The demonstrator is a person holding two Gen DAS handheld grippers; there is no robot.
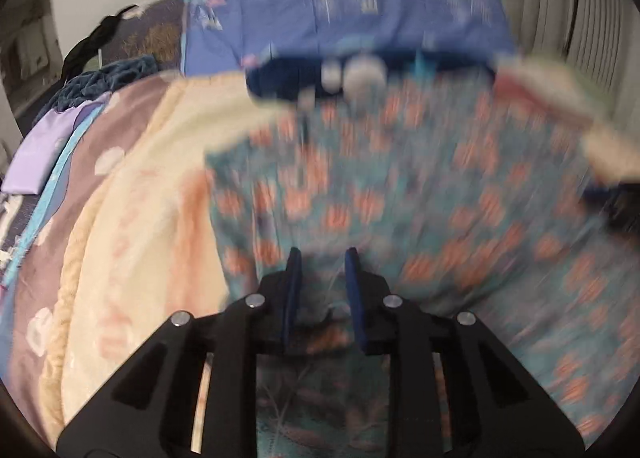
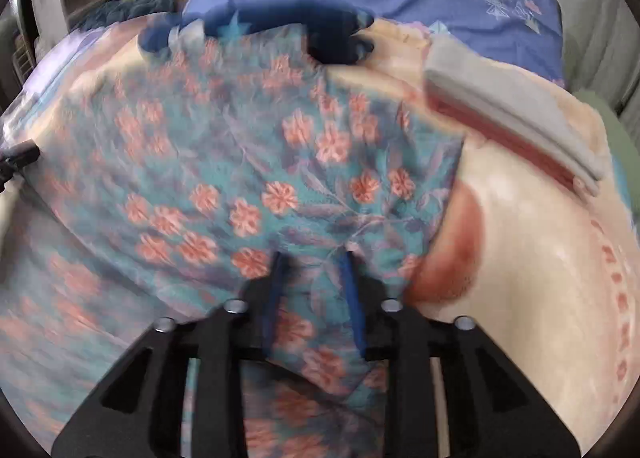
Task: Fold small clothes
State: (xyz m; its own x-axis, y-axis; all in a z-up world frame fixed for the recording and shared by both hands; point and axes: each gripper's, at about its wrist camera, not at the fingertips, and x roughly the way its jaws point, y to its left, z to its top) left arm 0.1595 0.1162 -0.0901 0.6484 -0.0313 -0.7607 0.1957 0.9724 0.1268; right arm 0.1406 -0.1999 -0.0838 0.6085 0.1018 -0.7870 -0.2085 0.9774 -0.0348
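Note:
A teal garment with pink flowers [image 1: 400,178] lies spread on a cream blanket [image 1: 152,226]; it also fills the right wrist view [image 2: 240,178]. My left gripper [image 1: 322,254] has its jaws partly apart with a fold of the garment between them. My right gripper [image 2: 312,258] also holds garment cloth between its blue fingers [image 2: 352,282], near the garment's right edge. Both views are blurred by motion.
A folded grey and red cloth [image 2: 512,126] lies on the blanket at the right. A dark blue garment [image 2: 280,26] lies beyond the floral one. A blue patterned pillow [image 1: 340,6] sits at the back. A lilac cloth [image 1: 44,150] lies far left.

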